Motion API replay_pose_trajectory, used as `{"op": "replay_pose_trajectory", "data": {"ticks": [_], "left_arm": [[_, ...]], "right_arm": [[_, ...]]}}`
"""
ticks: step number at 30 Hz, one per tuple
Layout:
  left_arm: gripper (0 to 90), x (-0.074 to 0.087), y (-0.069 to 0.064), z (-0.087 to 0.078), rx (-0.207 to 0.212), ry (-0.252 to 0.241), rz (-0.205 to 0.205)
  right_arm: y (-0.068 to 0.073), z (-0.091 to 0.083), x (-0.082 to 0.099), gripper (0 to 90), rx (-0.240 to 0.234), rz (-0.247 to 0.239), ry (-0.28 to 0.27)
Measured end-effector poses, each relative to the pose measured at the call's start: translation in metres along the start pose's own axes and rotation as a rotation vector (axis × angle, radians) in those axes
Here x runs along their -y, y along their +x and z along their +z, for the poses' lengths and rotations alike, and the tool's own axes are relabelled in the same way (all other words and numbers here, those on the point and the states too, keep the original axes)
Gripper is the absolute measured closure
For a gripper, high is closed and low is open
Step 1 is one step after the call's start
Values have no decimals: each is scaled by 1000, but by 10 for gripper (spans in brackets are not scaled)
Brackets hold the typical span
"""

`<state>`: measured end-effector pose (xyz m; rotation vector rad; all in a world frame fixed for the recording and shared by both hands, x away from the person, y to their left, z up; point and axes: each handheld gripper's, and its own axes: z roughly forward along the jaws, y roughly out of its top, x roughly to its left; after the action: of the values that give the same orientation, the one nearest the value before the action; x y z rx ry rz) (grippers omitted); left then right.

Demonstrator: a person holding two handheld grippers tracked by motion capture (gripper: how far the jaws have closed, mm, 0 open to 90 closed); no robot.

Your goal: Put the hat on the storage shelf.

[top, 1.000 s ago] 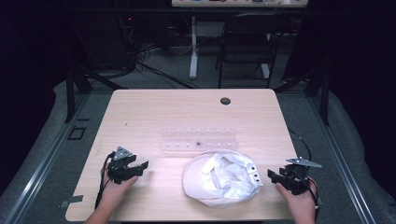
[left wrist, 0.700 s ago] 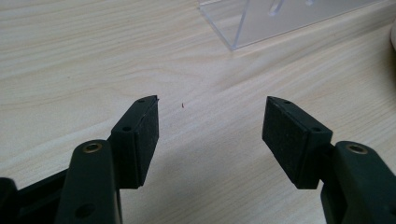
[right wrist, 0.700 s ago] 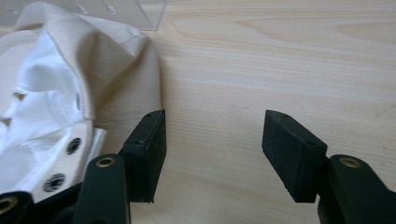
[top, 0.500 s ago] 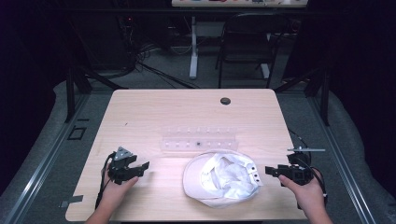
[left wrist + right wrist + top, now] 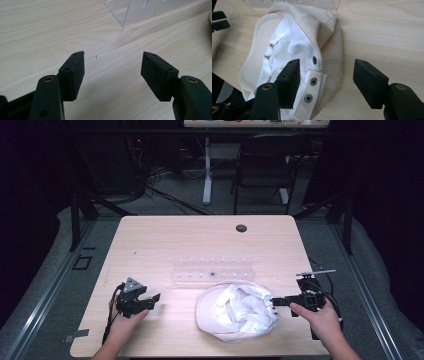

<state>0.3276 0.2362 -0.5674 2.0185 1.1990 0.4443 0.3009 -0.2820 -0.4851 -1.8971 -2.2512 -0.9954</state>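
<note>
Jaws of the right gripper (image 5: 325,82) have just been opening and are now spread wide; the snap strap (image 5: 312,87) of the cream cap (image 5: 235,312) is seen between them, but it is not pressed by the pads. The cap is laid upside down on the wooden table (image 5: 165,245), near the front edge, just before the clear plastic rack (image 5: 212,269). The left gripper (image 5: 112,66) is held spread over bare wood, well apart from the cap. If the jaws are closed too near the strap's edge, the soft fabric could slip out or be crumpled. No brand, label or writing can be read.
</note>
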Motion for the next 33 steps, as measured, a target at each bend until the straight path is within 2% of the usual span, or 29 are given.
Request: {"op": "replay_pose_trajectory", "data": {"ticks": [9, 14, 18, 24, 33], "left_arm": [[362, 0, -1, 2, -1, 4, 5], [362, 0, -2, 2, -4, 4, 5], [362, 0, -2, 2, 2, 6, 3], [362, 0, -2, 2, -3, 5, 6], [361, 0, -2, 2, -3, 8, 6]], "right_arm": [[4, 14, 0, 404, -36, 29, 53], [5, 22, 0, 404, -52, 31, 62], [6, 26, 0, 405, -53, 40, 58], [6, 37, 1, 421, -53, 35, 93], [12, 37, 2, 474, -69, 62, 135]]}}
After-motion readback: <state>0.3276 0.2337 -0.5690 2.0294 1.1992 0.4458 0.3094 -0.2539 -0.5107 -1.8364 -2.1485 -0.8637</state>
